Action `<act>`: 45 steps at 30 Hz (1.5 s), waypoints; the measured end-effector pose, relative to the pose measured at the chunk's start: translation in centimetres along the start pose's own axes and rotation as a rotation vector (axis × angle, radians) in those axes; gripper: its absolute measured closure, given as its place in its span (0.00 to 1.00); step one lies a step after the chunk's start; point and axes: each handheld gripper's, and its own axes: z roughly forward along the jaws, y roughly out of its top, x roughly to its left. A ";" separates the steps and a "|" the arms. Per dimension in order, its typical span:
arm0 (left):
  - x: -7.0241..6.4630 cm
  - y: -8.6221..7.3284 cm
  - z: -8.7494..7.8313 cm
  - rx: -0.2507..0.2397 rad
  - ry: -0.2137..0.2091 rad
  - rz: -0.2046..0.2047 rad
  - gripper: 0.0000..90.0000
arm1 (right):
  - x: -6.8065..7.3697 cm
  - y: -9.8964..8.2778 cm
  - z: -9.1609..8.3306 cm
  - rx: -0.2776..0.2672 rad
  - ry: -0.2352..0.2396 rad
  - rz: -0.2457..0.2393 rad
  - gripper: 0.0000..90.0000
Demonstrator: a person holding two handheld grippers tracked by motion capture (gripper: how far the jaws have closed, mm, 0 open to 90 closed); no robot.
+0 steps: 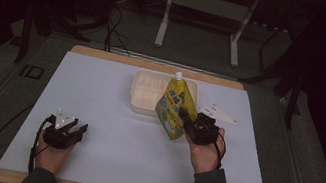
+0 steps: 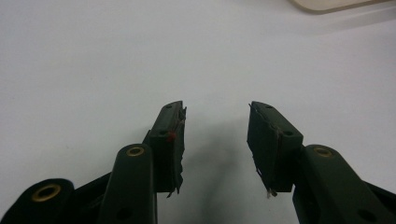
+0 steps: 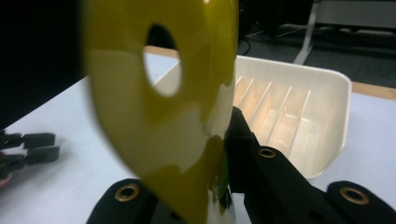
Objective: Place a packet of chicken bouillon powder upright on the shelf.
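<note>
bare table lies open between hands; tray and pouch block the far middle.

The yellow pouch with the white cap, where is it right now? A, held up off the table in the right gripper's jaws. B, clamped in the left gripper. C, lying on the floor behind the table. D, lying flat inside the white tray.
A: the yellow pouch is clamped by the right gripper, tilted in front of the white tray, while the left gripper rests open with nothing in it.
</note>
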 end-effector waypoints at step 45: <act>-0.1 0.1 0.1 -0.004 -0.007 0.004 0.62 | 2.1 1.8 5.5 -0.205 -0.193 0.133 0.99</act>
